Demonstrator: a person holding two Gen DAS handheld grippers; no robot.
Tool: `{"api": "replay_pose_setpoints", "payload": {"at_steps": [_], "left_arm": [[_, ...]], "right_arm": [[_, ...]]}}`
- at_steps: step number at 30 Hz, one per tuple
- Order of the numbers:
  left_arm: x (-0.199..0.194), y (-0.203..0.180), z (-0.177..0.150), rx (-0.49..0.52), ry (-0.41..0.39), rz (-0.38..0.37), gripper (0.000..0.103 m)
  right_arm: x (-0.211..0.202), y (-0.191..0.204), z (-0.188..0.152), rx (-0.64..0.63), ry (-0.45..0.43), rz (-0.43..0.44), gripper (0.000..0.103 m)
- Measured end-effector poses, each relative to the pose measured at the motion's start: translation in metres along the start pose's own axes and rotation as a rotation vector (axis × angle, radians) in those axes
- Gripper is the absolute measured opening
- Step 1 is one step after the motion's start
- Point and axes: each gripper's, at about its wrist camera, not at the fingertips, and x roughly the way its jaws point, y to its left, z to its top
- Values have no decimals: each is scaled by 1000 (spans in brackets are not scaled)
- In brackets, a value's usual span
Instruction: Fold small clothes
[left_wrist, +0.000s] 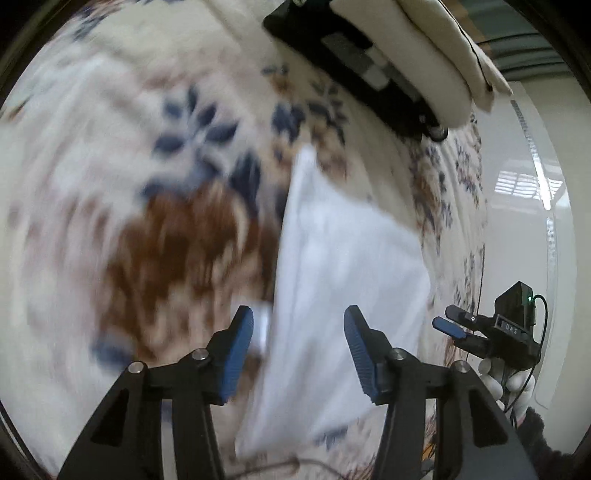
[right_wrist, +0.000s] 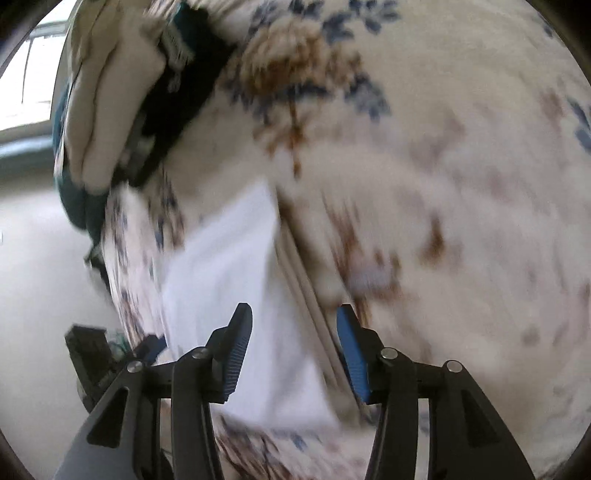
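One white garment (left_wrist: 343, 280), long axis running away, lying flat

The only readable text is the letters "DAS" on the black body of the right gripper (left_wrist: 452, 326).

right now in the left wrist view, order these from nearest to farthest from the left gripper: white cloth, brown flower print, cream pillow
1. white cloth: lies right under the left gripper, running between its open fingers.
2. brown flower print: on the floral blanket, ahead and to the left.
3. cream pillow: far end, top right of the view.
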Motion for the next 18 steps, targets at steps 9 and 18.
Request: {"api": "replay_pose_setpoints", "payload": {"at_steps": [9, 18], "left_arm": [[14, 13, -61, -104, -45, 3, 7], [8, 11, -61, -64, -34, 45, 11]], "right_arm": [[40, -31, -64, 38, 138, 43, 10], [33, -27, -69, 73, 92, -11, 3]]}}
